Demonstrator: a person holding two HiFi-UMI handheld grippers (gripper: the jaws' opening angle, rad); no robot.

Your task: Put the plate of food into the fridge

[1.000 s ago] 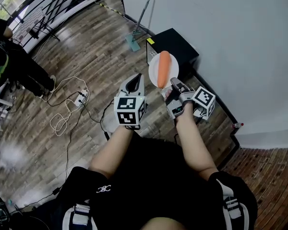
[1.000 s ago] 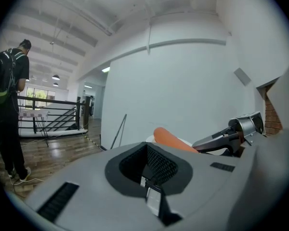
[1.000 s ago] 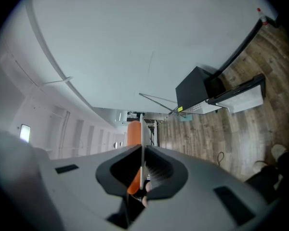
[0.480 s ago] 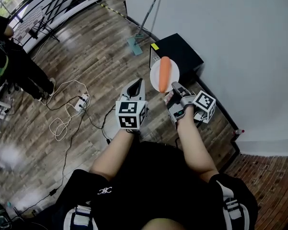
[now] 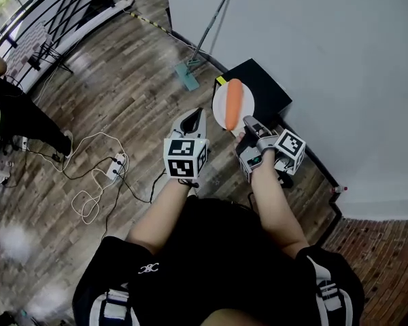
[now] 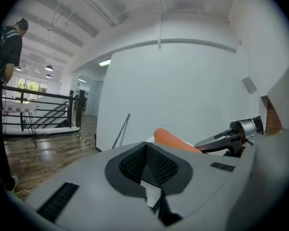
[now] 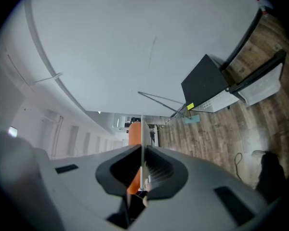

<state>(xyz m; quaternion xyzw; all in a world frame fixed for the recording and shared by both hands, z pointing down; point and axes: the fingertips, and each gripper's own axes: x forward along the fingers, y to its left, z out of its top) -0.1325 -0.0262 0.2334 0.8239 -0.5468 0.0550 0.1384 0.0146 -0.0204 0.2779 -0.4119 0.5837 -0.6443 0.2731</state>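
Observation:
A white plate (image 5: 219, 111) carries a single orange carrot (image 5: 233, 104). My right gripper (image 5: 247, 123) is shut on the plate's near rim and holds it in the air, just in front of a low black fridge (image 5: 258, 87) that stands against the white wall. In the right gripper view the plate (image 7: 142, 141) shows edge-on between the jaws, with the carrot (image 7: 134, 133) on its left and the fridge (image 7: 204, 83) beyond. My left gripper (image 5: 190, 118) hangs shut and empty to the left of the plate. From the left gripper view the carrot (image 6: 176, 141) and the right gripper (image 6: 233, 134) appear ahead.
A mop (image 5: 202, 39) leans on the wall left of the fridge. Cables and a power strip (image 5: 114, 166) lie on the wooden floor at the left. A person (image 5: 10, 111) stands at the far left near a black railing (image 5: 68, 9).
Both grippers and the plate have come a little nearer to the black fridge and the wall. The person at the left has slipped partly out of view.

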